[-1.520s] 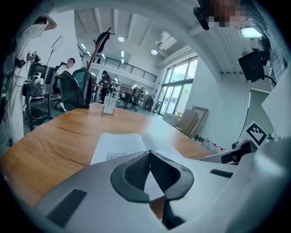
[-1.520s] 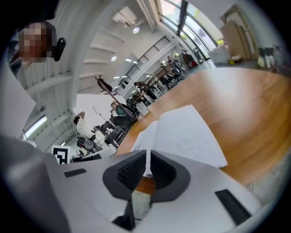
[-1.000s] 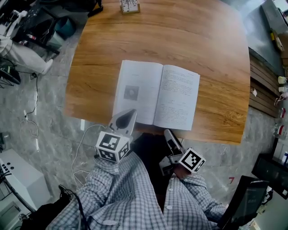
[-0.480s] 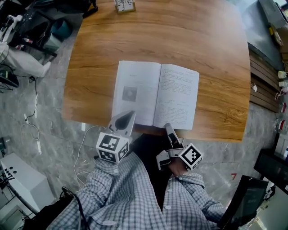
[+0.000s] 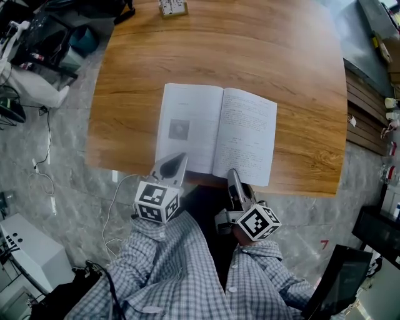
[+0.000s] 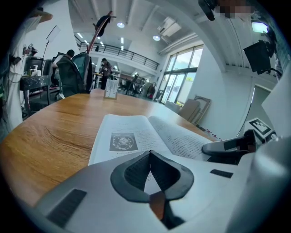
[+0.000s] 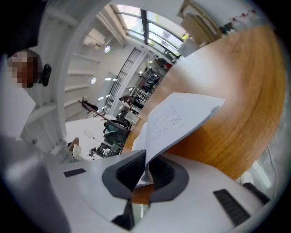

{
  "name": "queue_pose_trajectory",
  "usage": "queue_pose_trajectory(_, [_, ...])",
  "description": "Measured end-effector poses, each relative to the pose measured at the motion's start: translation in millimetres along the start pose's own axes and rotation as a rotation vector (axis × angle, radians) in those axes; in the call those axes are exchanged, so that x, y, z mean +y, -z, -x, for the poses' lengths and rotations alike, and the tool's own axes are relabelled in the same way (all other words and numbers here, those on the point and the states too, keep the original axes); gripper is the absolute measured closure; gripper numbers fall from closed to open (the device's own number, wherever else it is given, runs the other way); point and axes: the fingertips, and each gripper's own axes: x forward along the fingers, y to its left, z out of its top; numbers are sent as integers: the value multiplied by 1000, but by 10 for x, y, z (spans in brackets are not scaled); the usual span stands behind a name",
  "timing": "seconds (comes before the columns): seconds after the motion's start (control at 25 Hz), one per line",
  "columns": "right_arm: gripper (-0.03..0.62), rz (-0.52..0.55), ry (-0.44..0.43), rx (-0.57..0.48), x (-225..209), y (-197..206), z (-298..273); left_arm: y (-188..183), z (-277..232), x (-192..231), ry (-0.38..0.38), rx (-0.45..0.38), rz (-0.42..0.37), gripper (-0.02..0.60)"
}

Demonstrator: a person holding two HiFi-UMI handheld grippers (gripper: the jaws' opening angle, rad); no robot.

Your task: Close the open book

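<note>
An open book (image 5: 215, 134) lies flat on the wooden table (image 5: 250, 56), near its front edge. My left gripper (image 5: 180, 156) hovers at the near edge of the left page, which carries a round picture (image 6: 123, 141). Its jaws are shut and hold nothing. My right gripper (image 5: 232, 174) sits at the near edge of the right page. Its jaws are closing and a text page (image 7: 182, 113) runs between the pads (image 7: 129, 170), which pinch its near edge. That page curves up off the table in the right gripper view.
A small card stand (image 5: 172, 7) is at the table's far edge. Cables (image 5: 44, 175) and equipment lie on the floor to the left. Wooden boards (image 5: 365, 119) are stacked to the right, and a dark screen (image 5: 347, 275) is at lower right.
My right gripper has moved up to the book's near edge, rolled a little and closed its jaws around the right page. The left gripper has stayed put.
</note>
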Motion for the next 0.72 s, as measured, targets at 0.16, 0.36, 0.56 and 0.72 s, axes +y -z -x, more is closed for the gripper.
queue_pose_trajectory(0.16, [559,200,-13,45,172,20,-25,5,10,-34,1,-3,2,571])
queue_pose_trajectory(0.36, [559,391,4,107,320,94,-81,-31,71,-27,-6,-18,5,572])
queue_pose_trajectory(0.56, [559,538,59,169,468,194,-160,-153,157,35,-26,-52,10,572])
queue_pose_trajectory(0.72, [560,628,46,226,596,362,-292,-223,231,122,-49,-75,17,572])
